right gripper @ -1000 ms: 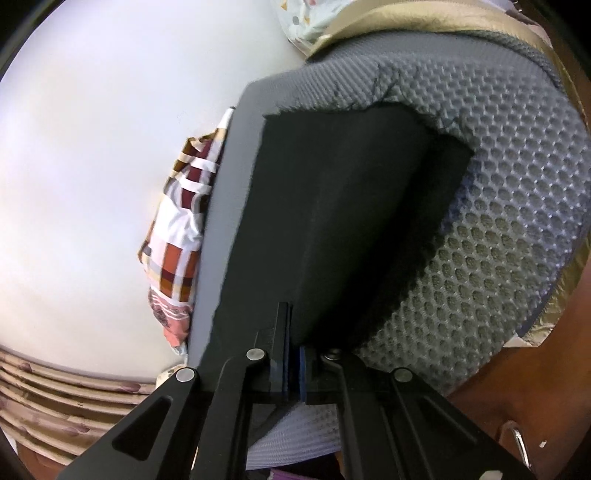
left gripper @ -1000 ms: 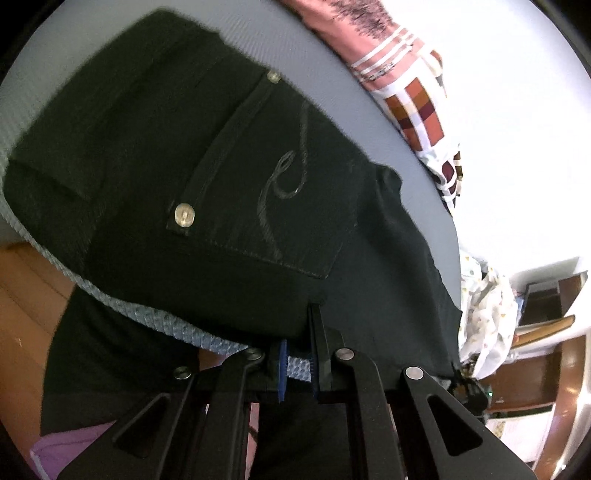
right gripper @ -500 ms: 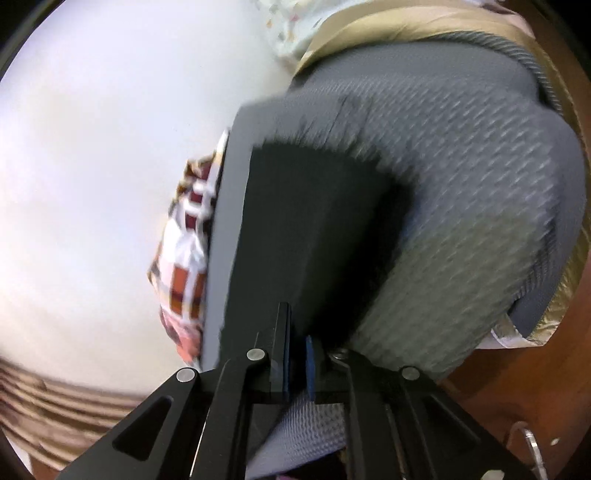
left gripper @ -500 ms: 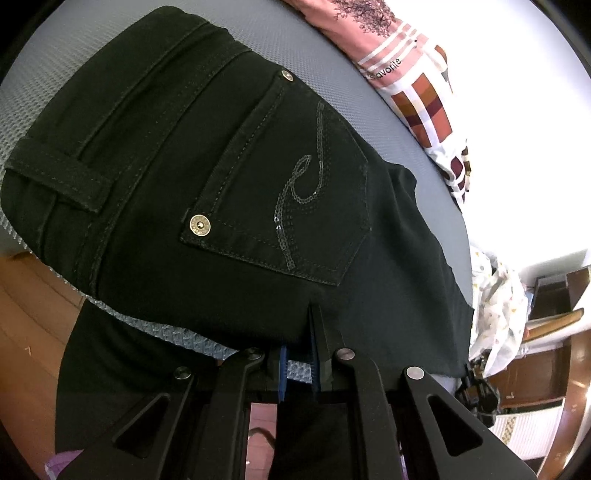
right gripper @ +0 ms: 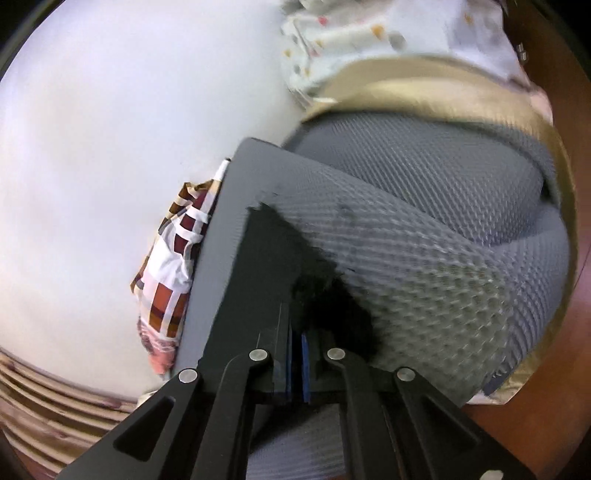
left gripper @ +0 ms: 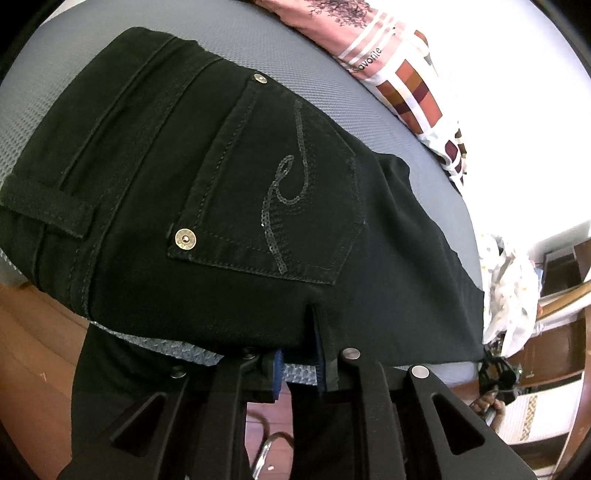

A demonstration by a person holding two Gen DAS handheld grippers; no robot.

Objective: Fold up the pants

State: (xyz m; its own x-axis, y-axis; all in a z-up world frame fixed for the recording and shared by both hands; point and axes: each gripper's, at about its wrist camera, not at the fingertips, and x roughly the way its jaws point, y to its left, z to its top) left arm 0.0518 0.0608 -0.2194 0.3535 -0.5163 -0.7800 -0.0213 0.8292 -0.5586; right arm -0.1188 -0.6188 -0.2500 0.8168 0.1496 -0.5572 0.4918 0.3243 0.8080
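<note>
Item: pants, black, on grey mesh pad. Entries run near to far.

1. Left gripper (left gripper: 301,363). Jaws parting, a narrow gap between them. Mesh pad (left gripper: 299,371) shows in the gap; the pants' near edge lies just past the tips. The pads do not press on cloth: released.

2. Right gripper (right gripper: 297,363). Jaws nearly together. Dark cloth sits right at the tips, but motion blur hides whether any is pinched. Grip: cannot tell.

3. Pants (left gripper: 236,206). Seat side up, flat on the pad, waistband at left of the left view. Back pocket (left gripper: 273,192) with sequin swirl and two brass rivets faces up. The leg end (right gripper: 280,266) reaches along the pad in the right view, smeared by blur.

4. Dark cloth hanging below the pad's near edge, left view. Whether it belongs to the pants cannot be told.

5. Far side: checked cloth (left gripper: 413,85); spotted white cloth (right gripper: 369,33).

Progress, judged: legs seem laid one over the other, the lengthwise fold done. The crosswise folds, hem toward waistband, look still to do.
</note>
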